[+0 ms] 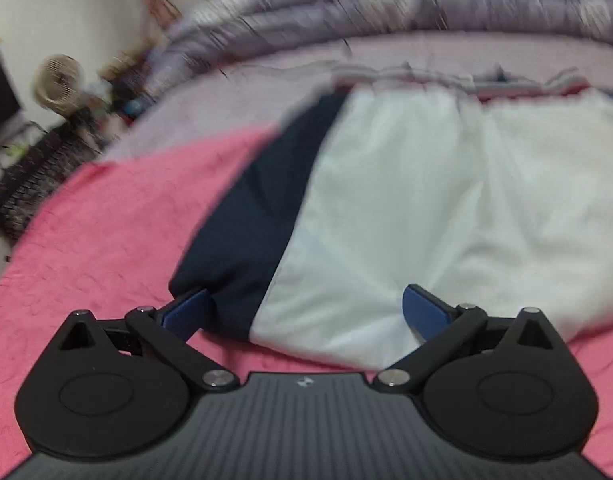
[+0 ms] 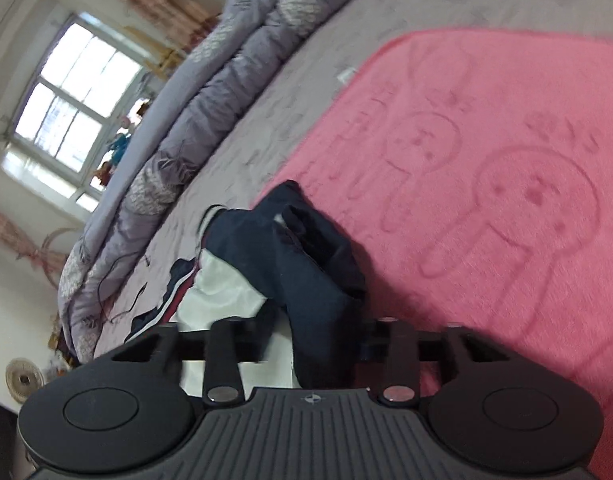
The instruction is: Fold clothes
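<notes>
Pink fleece blanket (image 1: 106, 216) covers the bed under a navy-and-white garment (image 1: 406, 208), which lies spread flat in the left wrist view, its white lining up and a navy band along its left side. Only that view shows the garment's full breadth; the right wrist view instead shows a navy sleeve (image 2: 314, 276) bunched and lifted toward the camera, plus embossed cartoon figures in the blanket. Bare pink blanket lies left of the garment and in front of its near hem; a grey quilt (image 1: 386, 4) is rolled along the far side, and a small fan (image 1: 58, 80) stands off the bed (blurred).

Left gripper (image 1: 302, 308) is spread wide, its blue pads either side of the near hem, gripping nothing. Right gripper (image 2: 314, 344) has the navy sleeve running between its fingers, which are drawn in against the cloth, clamped on it.
</notes>
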### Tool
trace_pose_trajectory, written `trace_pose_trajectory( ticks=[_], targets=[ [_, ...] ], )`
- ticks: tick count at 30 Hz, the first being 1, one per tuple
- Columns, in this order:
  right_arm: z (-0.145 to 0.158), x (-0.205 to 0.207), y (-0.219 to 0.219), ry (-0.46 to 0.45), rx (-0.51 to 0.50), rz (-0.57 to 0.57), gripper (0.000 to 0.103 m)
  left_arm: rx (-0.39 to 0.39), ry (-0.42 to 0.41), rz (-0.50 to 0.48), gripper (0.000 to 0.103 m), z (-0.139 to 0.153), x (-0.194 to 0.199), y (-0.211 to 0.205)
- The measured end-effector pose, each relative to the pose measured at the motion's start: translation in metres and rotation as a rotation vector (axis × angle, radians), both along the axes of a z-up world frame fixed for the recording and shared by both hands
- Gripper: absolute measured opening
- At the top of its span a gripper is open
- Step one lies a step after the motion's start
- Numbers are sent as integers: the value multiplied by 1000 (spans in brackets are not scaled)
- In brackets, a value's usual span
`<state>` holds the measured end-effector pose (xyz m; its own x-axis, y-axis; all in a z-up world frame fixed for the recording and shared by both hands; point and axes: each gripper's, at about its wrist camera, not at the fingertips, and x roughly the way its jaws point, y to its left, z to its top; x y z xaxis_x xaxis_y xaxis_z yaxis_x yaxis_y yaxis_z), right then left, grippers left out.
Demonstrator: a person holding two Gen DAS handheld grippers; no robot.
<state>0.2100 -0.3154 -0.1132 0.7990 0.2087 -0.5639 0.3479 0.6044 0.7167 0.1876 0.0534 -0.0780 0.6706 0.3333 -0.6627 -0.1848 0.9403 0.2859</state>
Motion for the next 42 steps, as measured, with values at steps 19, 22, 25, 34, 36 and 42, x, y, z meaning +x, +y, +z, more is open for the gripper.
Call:
trace_pose_trajectory(
  ticks=[19,22,25,34,36,42],
  targets=[
    [137,20,205,-273,-557,517,10,-270,-157,322,103,27,-104,161],
    [130,6,293,-334,-694,732,10,-309,-141,379,103,16,-117,187],
    [94,-3,352,-295,-728,901,10,-276,-140,362,103,0,-124,188],
    [95,-28,385,-382,-807,908,10,-228,-151,322,103,-6,-119,178],
    [102,-27,390,-409,-807,907,10,-228,-151,322,103,-6,-119,179],
    [70,-23,399,-315,-814,1030,11,-232,-158,325,103,-6,-118,176]
  ],
)
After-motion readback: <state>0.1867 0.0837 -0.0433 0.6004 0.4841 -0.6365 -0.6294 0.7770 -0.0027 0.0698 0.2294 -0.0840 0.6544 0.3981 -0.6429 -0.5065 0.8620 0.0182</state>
